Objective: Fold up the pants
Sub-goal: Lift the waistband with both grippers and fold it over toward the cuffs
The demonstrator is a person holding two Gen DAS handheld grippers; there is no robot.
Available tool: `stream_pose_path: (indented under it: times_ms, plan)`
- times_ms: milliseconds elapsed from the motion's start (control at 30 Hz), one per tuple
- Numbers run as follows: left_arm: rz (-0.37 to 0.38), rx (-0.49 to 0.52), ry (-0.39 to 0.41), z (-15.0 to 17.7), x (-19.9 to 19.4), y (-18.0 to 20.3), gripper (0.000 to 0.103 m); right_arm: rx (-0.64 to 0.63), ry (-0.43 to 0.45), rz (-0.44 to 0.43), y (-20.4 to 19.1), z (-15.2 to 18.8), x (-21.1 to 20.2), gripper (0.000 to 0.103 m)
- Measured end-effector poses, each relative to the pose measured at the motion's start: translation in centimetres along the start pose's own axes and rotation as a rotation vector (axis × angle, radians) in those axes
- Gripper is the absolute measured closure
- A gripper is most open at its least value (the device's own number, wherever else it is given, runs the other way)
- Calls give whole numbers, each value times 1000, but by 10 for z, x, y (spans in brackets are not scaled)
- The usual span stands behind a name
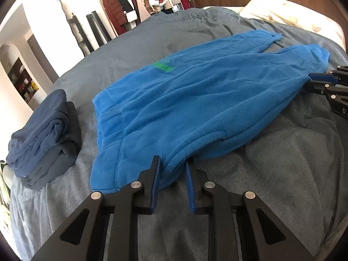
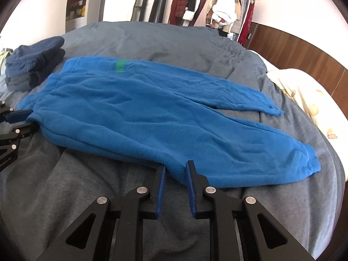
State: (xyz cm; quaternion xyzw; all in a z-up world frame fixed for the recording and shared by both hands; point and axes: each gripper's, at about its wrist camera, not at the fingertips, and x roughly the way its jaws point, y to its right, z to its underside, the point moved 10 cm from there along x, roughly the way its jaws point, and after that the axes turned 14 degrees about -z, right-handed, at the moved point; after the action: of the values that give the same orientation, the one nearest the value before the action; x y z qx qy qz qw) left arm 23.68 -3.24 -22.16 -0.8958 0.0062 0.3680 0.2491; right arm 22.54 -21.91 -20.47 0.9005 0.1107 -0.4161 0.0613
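Note:
Bright blue fleece pants lie flat on the grey bedspread, waist to the left, both legs running right, with a green patch near the waistband. My left gripper is shut on the near edge of the pants at the waist end, a fold of cloth pinched between its blue pads. In the right wrist view, the same pants spread across the bed, and my right gripper is shut on the near leg's edge close to the cuff. Each view also shows the other gripper: the right gripper and the left gripper, both clamped on cloth.
A stack of folded dark blue clothes sits on the bed just left of the waistband. A patterned cream pillow lies at the head of the bed by a wooden headboard. A clothes rack stands beyond the far side.

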Motion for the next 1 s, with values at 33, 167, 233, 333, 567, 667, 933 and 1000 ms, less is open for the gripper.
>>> stream_pose_path:
  times_ms: [33,167,233,333,567,667,933,1000]
  plan:
    - [0,-3,4,0,-2,-1,82,5,4,-6,0,0,-2,86]
    - [-1,-29,14,-3,-11,-5,84,8,42,-8,0,-6,-14,89]
    - [-1,-39,20,-6,-15,-8,85,25,61,-18,1,-11,-20,89]
    - [-4,-48,30,-9,-23,-12,85,46,89,-34,3,-16,-29,90]
    - [-14,-51,21,-1,-31,-16,85,46,101,-55,-2,-13,-42,90]
    - [-29,-39,31,-5,-33,-19,85,31,109,-56,-3,-18,-47,91]
    - [-35,-11,79,-41,-39,-31,87,6,134,-74,7,-54,-55,91]
    - [-33,-24,88,-53,-38,-38,87,-1,143,-72,10,-68,-55,91]
